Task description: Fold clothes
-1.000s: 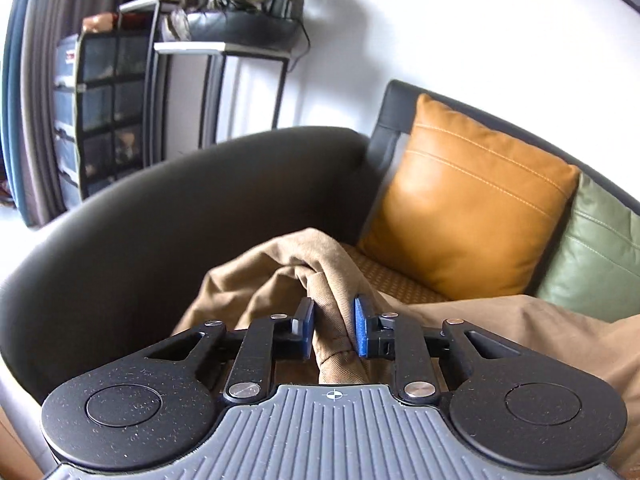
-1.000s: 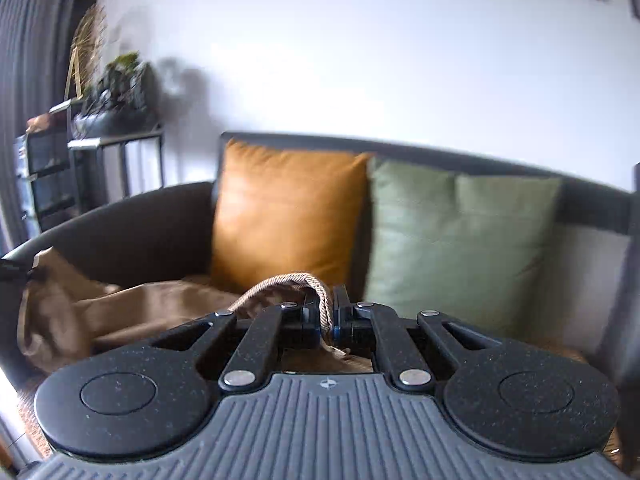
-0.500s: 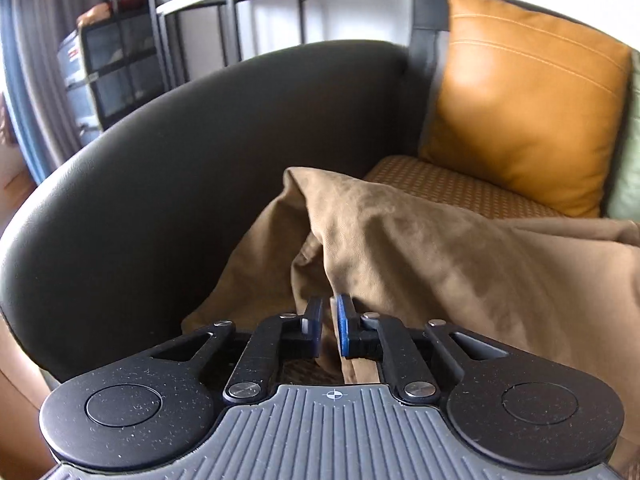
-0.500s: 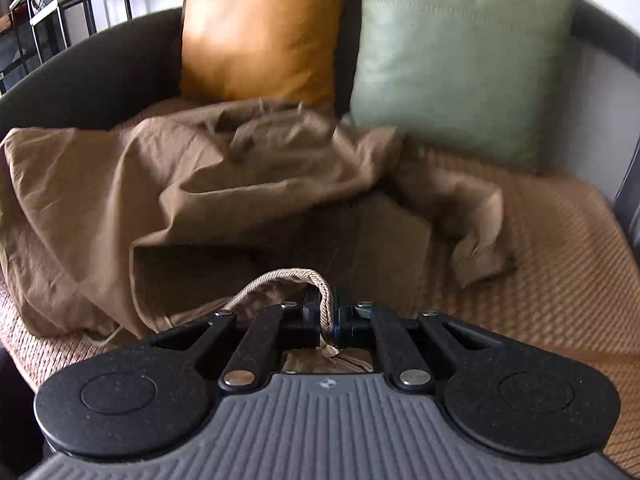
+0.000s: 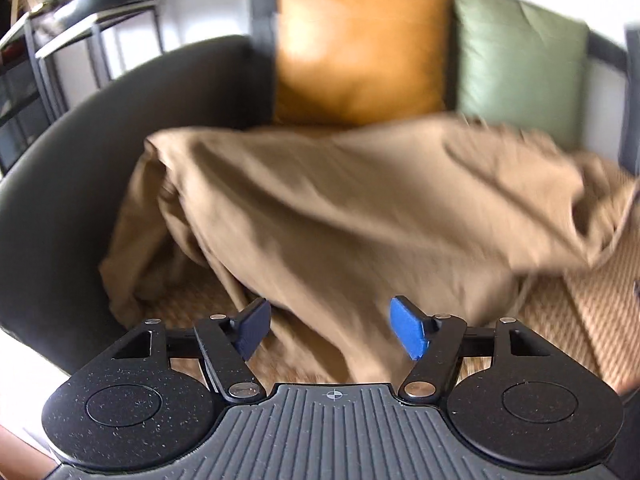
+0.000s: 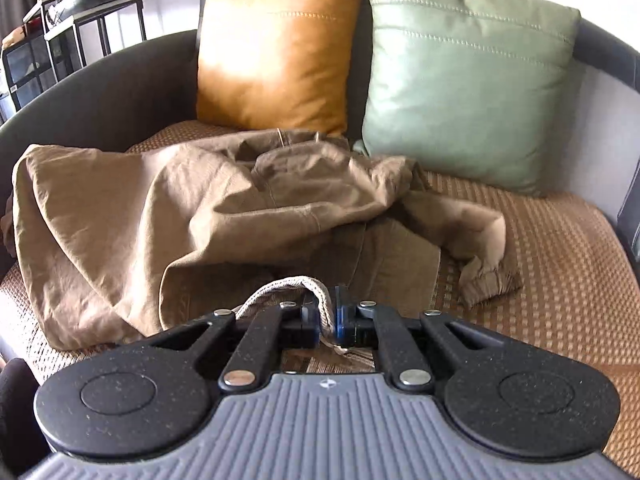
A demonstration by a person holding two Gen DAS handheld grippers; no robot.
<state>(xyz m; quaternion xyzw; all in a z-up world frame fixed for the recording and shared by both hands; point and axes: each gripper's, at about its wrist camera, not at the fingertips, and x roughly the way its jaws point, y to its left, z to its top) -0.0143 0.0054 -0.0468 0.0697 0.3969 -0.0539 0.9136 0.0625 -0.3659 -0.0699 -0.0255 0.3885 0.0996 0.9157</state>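
Observation:
A crumpled tan garment (image 5: 340,208) lies spread over the sofa seat. Just in front of its near edge my left gripper (image 5: 330,330) has its jaws opening wide; the cloth lies under and past the blue pads (image 5: 408,332), which do not press on it. In the right wrist view the same garment (image 6: 180,216) shows an elastic cuff (image 6: 488,284) at the right. Low over the garment's near edge, my right gripper (image 6: 328,314) is shut on a beige drawstring cord (image 6: 280,286). Its jaws are starting to ease open while the pads still pinch the cord.
The woven brown sofa seat (image 6: 560,280) is bare on the right. An orange cushion (image 6: 276,48) and a green cushion (image 6: 468,80) lean on the backrest. The dark curved armrest (image 5: 80,160) closes off the left side. A metal shelf (image 6: 60,40) stands beyond it.
My left gripper let go of the tan cloth, opened wide and swung right and down. The right gripper came down with the cord, and the garment now lies on the seat.

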